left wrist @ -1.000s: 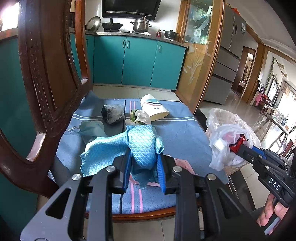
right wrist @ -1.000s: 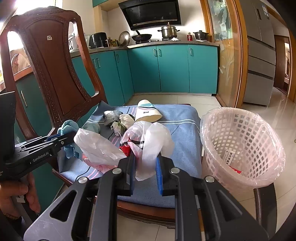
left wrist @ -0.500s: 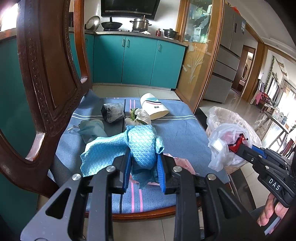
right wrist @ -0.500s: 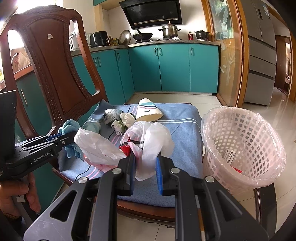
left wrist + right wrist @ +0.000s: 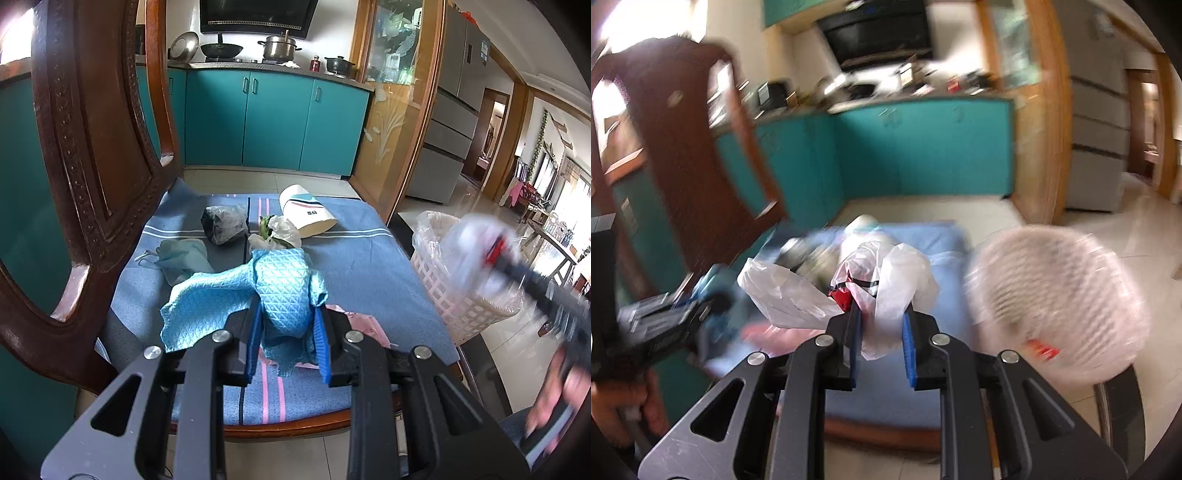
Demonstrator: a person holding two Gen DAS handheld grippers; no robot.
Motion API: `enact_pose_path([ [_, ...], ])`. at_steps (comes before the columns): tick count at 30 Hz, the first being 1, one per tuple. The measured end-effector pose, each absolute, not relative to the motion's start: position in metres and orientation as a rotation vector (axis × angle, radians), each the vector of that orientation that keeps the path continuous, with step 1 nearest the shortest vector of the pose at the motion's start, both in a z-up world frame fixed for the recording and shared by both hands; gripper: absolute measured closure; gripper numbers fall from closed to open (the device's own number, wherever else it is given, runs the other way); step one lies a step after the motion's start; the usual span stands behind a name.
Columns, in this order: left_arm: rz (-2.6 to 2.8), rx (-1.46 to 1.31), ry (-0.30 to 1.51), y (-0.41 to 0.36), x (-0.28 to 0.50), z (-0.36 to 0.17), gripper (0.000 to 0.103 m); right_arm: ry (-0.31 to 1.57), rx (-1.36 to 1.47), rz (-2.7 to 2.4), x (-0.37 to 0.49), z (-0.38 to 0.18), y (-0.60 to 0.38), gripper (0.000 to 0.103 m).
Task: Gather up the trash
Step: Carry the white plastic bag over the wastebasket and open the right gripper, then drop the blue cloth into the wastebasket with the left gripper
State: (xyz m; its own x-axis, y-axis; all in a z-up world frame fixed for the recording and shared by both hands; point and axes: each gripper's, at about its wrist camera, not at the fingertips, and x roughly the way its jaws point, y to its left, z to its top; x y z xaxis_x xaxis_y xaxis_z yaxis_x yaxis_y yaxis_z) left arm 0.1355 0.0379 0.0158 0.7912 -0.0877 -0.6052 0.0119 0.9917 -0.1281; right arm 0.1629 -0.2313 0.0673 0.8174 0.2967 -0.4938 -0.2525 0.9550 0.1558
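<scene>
Both grippers carry a load beside the basket

The right gripper (image 5: pixel 879 332) pinches a crumpled white plastic bag (image 5: pixel 886 280) at centre frame, apparently to drop it in the lined white basket (image 5: pixel 1060 306) at right. In the left wrist view, the left gripper (image 5: pixel 286 332) clamps a bunched blue cloth (image 5: pixel 280 288) above the chair seat (image 5: pixel 362 266), likely to clear it. A paper cup (image 5: pixel 306 218), a dark wad (image 5: pixel 223 223) and a tissue (image 5: pixel 279 232) lie further up.
</scene>
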Motion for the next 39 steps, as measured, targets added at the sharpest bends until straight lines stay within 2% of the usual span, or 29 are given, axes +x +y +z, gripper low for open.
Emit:
enact_pose_path([
  [2,-0.054,-0.119,0.656,0.038,0.135,0.016,0.077,0.487,0.142,0.195,0.171,0.077,-0.259,0.084],
  [4,-0.055,-0.116,0.658,0.038,0.135,0.016,0.077,0.430,0.216,0.060,0.181,0.081,-0.294,0.078],
  [5,-0.056,-0.115,0.661,0.038,0.136,0.015,0.077,0.421,0.237,0.016,0.184,0.079,-0.304,0.057],
  [6,-0.057,-0.113,0.664,0.037,0.136,0.015,0.077,0.426,0.258,-0.024,0.187,0.075,-0.313,0.027],
  [7,-0.057,-0.110,0.669,0.037,0.137,0.013,0.077,0.432,0.300,-0.058,0.187,0.069,-0.324,0.023],
  [14,-0.073,-0.090,0.671,0.030,0.138,0.010,0.077,0.381,0.345,0.011,0.157,0.071,-0.317,0.013],
  [21,-0.140,-0.052,0.729,-0.005,0.147,-0.001,0.077,0.318,0.399,0.012,0.145,0.076,-0.328,0.010],
  [27,-0.286,0.001,0.750,-0.090,0.168,0.011,0.077,0.266,0.530,-0.100,0.139,0.073,-0.373,0.010],
  [31,-0.432,0.006,0.706,-0.170,0.213,0.047,0.077,0.212,0.621,-0.154,0.127,0.071,-0.394,0.010],
  [32,-0.471,0.009,0.698,-0.190,0.225,0.057,0.070,0.197,0.628,-0.166,0.124,0.071,-0.397,0.010],
  [33,-0.494,0.012,0.692,-0.202,0.233,0.064,0.053,0.184,0.632,-0.179,0.121,0.071,-0.400,0.010],
  [34,-0.520,0.020,0.685,-0.218,0.244,0.072,0.041,0.179,0.634,-0.185,0.121,0.071,-0.402,0.010],
  [35,-0.514,0.023,0.672,-0.227,0.252,0.077,0.021,0.180,0.635,-0.186,0.123,0.072,-0.402,0.010],
  [36,-0.492,0.021,0.662,-0.230,0.254,0.078,0.014,0.189,0.631,-0.184,0.125,0.071,-0.401,0.010],
  [39,-0.427,-0.009,0.644,-0.211,0.248,0.078,0.014,0.241,0.606,-0.148,0.135,0.069,-0.395,0.010],
])
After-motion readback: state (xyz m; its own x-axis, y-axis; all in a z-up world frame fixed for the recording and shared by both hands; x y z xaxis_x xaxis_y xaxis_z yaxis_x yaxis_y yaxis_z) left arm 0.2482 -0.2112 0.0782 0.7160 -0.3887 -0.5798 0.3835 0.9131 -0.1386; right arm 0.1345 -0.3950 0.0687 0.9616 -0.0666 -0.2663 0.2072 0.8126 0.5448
